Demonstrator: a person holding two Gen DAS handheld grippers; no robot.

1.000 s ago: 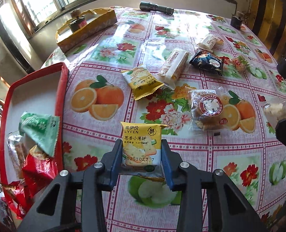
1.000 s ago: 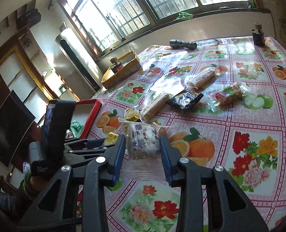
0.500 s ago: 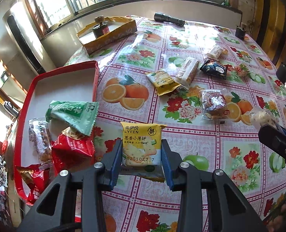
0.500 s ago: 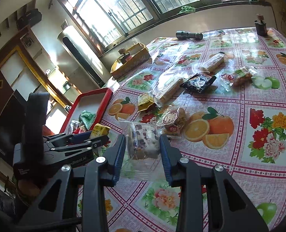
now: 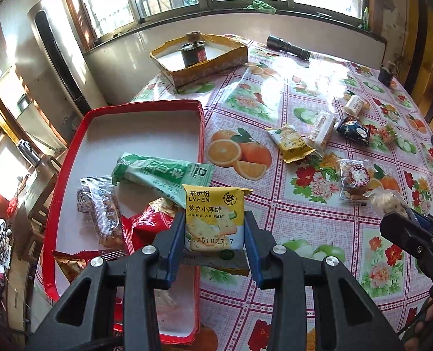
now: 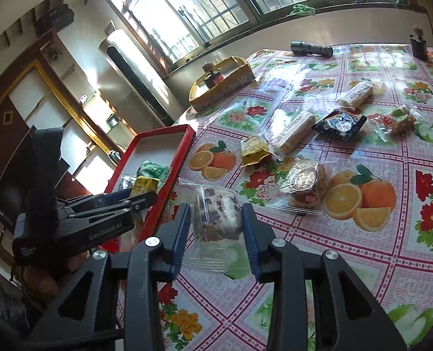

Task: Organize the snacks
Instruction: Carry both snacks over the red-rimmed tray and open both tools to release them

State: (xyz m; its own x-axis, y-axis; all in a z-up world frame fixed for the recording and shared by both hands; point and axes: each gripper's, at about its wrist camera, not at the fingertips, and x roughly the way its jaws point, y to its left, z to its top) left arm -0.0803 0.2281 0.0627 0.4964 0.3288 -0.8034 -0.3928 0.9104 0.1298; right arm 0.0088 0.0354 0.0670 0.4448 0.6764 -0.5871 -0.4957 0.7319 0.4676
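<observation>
Yellow foil cracker packet (image 5: 213,219), clamped in the left gripper (image 5: 213,251) above the red-rimmed white tray (image 5: 200,134), is best released low inside, the right gripper (image 6: 216,234) pinching a clear-wrapped speckled cake (image 6: 216,216).

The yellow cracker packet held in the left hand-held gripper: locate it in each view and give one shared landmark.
Left wrist: yellow cracker packet at lower centre, clamped in the left hand-held gripper.
Right wrist: at the left, a small yellow corner over the red tray.
Shared landmark: the red tray.
</observation>
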